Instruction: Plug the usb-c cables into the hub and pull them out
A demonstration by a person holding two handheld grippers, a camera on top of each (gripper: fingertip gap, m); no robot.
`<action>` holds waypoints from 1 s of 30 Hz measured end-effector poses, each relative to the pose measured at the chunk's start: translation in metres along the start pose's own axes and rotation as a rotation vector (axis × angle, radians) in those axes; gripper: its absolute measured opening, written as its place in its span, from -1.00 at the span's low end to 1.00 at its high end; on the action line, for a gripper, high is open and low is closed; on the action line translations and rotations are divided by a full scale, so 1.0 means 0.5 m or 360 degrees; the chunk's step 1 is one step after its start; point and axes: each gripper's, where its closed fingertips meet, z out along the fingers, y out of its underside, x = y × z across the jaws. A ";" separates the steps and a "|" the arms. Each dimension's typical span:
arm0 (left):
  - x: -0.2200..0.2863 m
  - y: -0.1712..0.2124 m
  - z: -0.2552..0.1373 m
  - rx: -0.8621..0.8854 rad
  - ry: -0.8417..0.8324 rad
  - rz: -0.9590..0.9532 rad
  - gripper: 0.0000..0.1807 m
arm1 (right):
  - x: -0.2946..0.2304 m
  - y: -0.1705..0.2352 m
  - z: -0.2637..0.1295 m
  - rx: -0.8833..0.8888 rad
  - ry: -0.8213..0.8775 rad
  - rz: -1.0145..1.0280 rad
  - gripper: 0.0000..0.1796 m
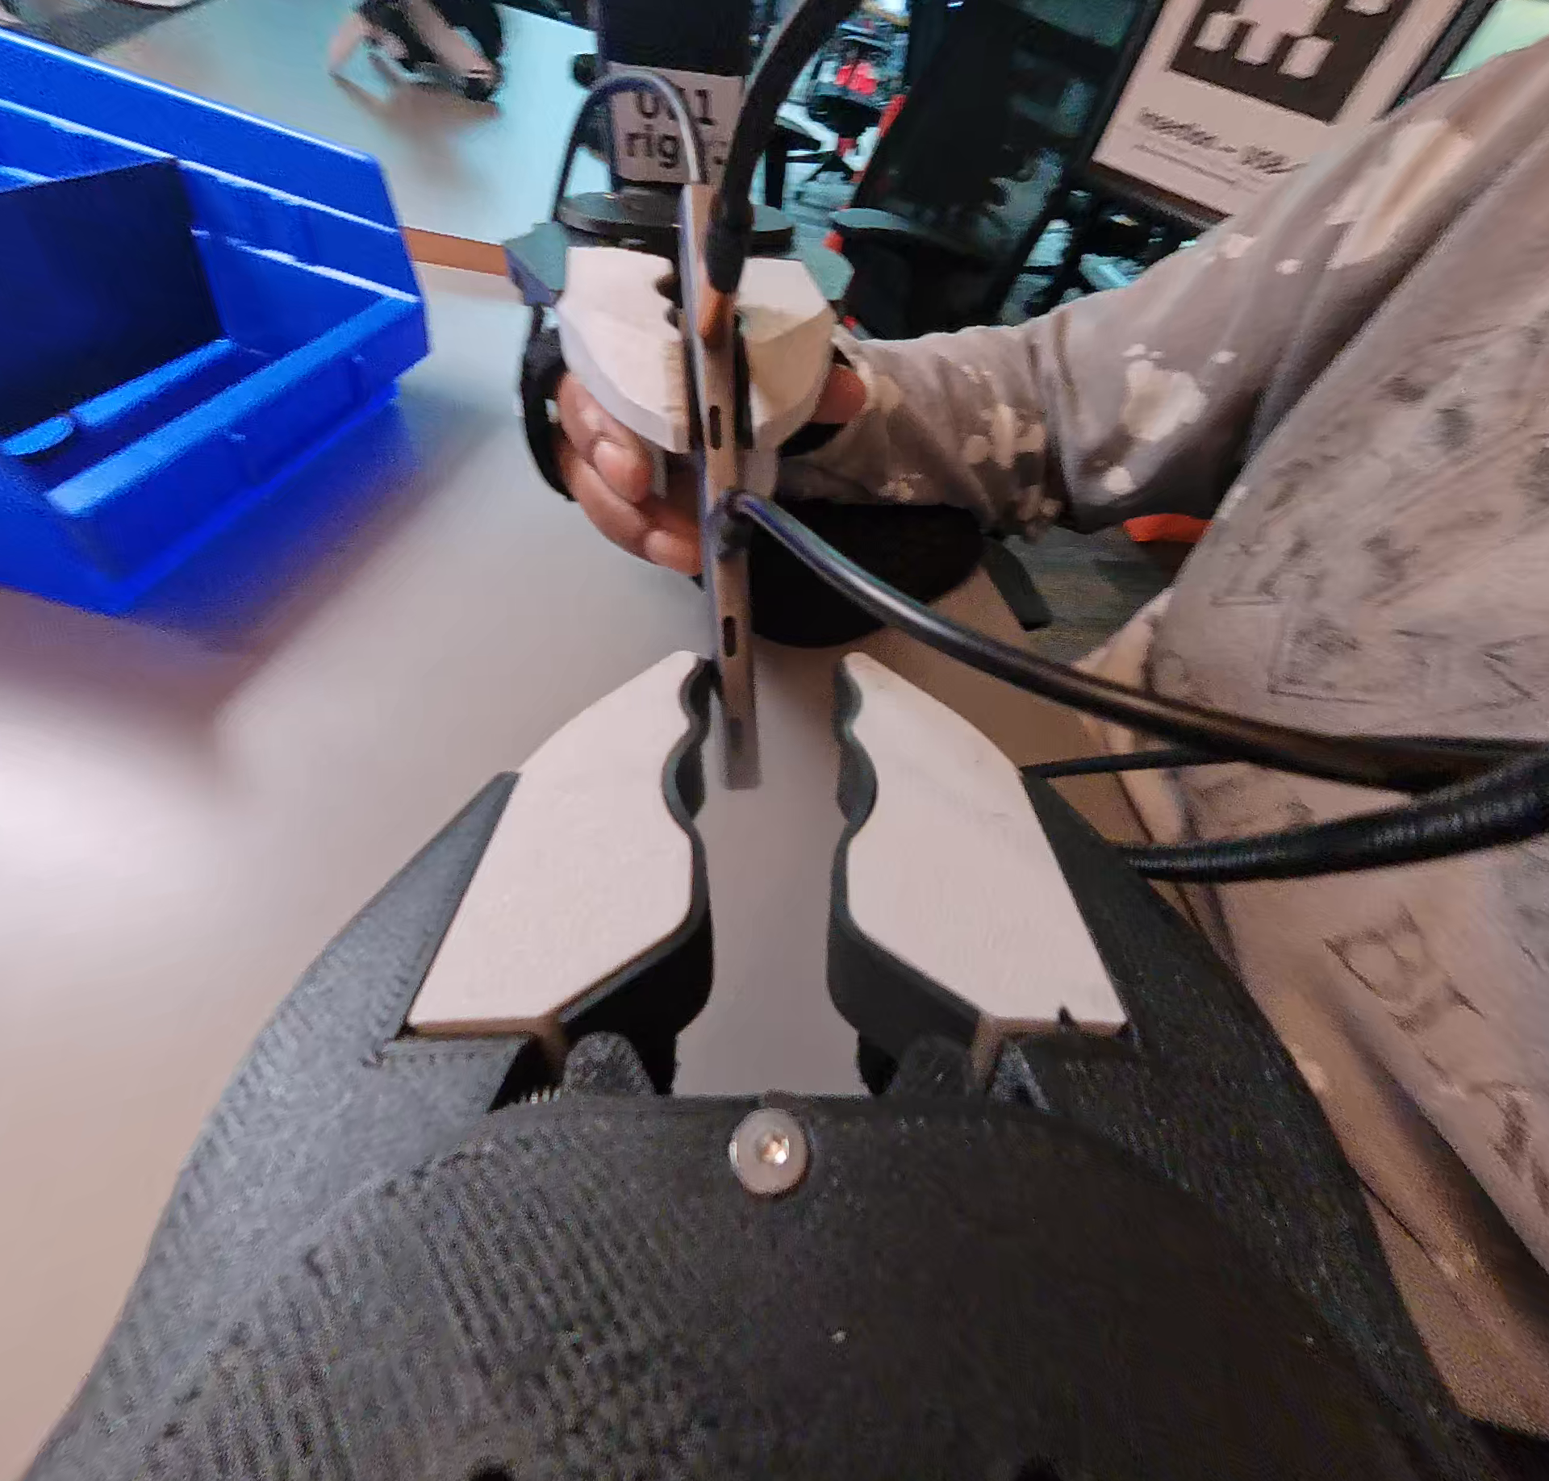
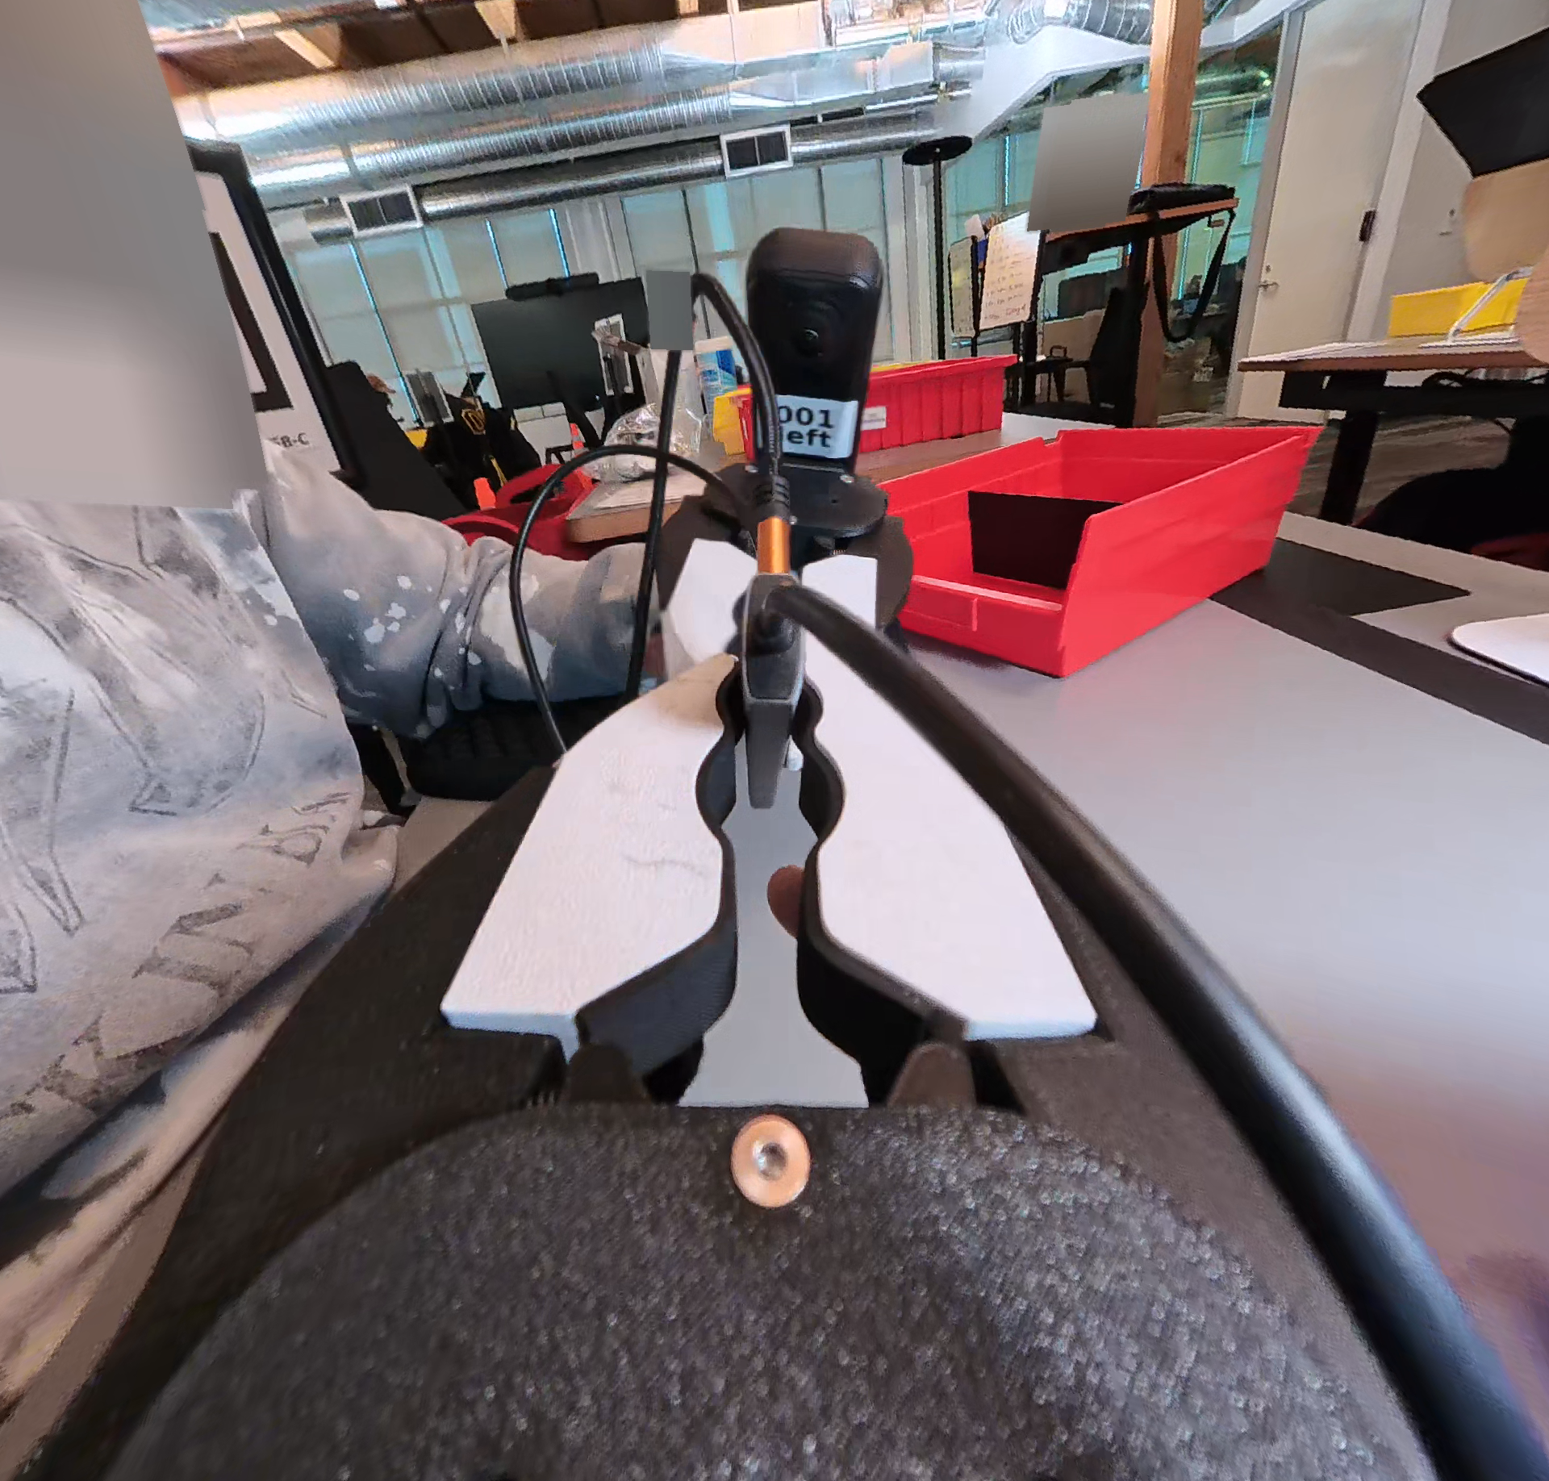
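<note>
Two handheld grippers with white pads on black printed bodies were seen facing each other over a grey table [image 1: 251,770], with a slim grey metal usb-c hub [image 1: 727,569] held edge-on between them. The right gripper [image 2: 769,720] was clamped narrowly on one end of the hub [image 2: 767,737], while the left gripper [image 1: 767,737] was spread wide, the hub's other end lying just inside its tips, close to the pad at 9 o'clock; contact could not be told. One thick black cable [image 1: 1048,678] was plugged into the hub's side and swept away toward 3 o'clock. One braided black cable with an orange metal plug [image 2: 771,540] was seated in the hub's far end in the right wrist view. One blue plastic bin [image 1: 168,351] stood at 10 o'clock in the left view, and one red plastic bin [image 2: 1173,536] at 2 o'clock in the right view.
</note>
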 end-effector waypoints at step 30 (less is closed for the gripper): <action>-0.029 -0.027 -0.071 0.0172 -0.0390 0.0267 -0.89 | 0.012 -0.022 -0.014 -0.1270 0.0275 -0.0784 -0.85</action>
